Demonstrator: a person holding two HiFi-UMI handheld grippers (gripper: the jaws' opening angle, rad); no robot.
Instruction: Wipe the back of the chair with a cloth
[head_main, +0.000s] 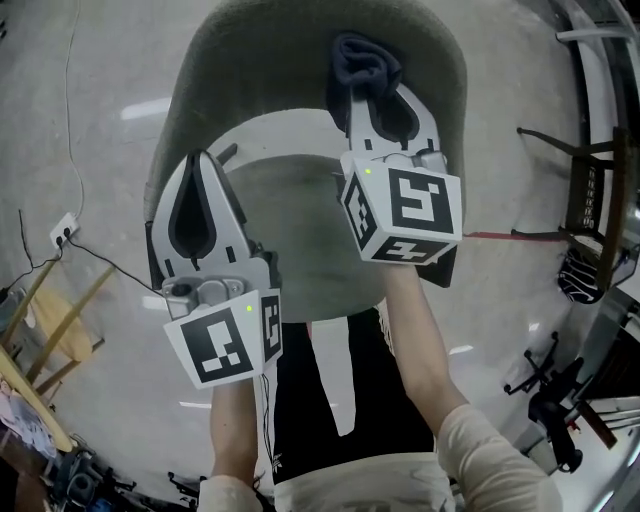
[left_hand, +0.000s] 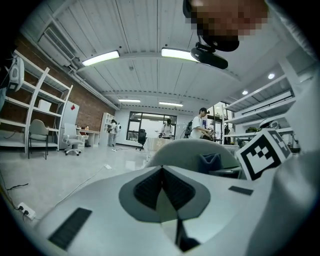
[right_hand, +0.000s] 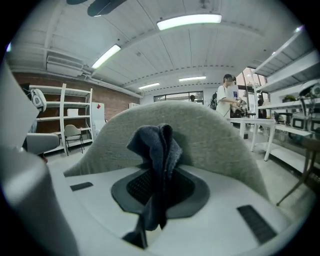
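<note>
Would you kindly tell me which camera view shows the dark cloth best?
The right gripper view: the cloth fills its centre, pinched in the right gripper, with the chair back behind. The head view shows the cloth bunched at that gripper's tip; the left gripper view shows the cloth only as a small blue patch.

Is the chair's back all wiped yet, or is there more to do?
Done: the dark blue cloth is picked up, pinched in the right gripper. In hand: it is held up at the grey fabric chair back; contact is unclear. Left: the wiping itself; no wiped patch shows. The left gripper is shut and empty.
</note>
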